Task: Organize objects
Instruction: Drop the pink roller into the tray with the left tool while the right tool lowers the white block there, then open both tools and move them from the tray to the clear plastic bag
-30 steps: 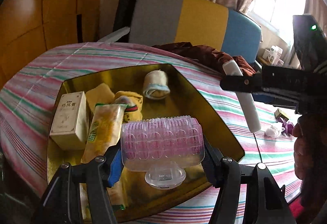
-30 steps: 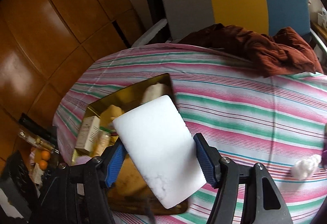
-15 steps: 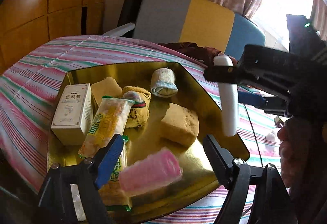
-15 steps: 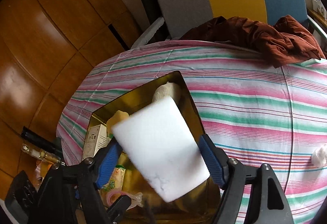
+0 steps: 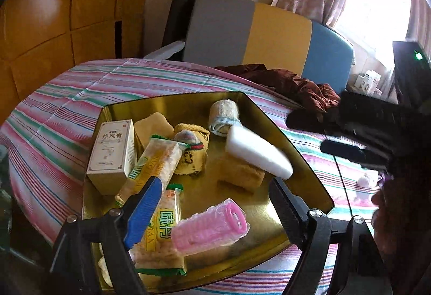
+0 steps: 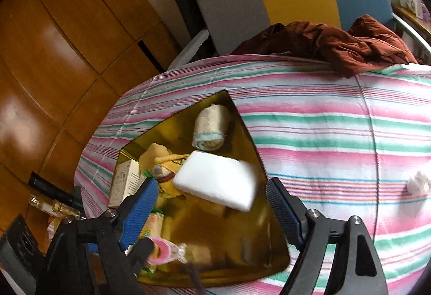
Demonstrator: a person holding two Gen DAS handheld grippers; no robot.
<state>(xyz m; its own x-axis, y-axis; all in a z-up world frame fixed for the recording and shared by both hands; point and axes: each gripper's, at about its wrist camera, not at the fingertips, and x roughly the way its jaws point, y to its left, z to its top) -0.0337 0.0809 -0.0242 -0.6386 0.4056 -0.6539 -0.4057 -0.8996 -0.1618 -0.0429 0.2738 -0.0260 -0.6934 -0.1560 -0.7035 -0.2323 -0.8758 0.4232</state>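
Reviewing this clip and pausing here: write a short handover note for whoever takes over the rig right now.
Left gripper: open, jaws still widening; pink hair roller lies free in the gold tray.
Right gripper: opening, pads clear of the white sponge block, blurred above the tray.
Already in tray: white box, snack packets, yellow sock, rolled sock, yellow sponge.
Left: white wad on the striped cloth.

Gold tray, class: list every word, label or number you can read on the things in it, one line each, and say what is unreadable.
"AN", with a large Chinese character: the snack packet by the pink hair roller.
Chinese title on the white box: too blurred to read.
Green print on the upper snack packet: too blurred.
Nothing else carries text.
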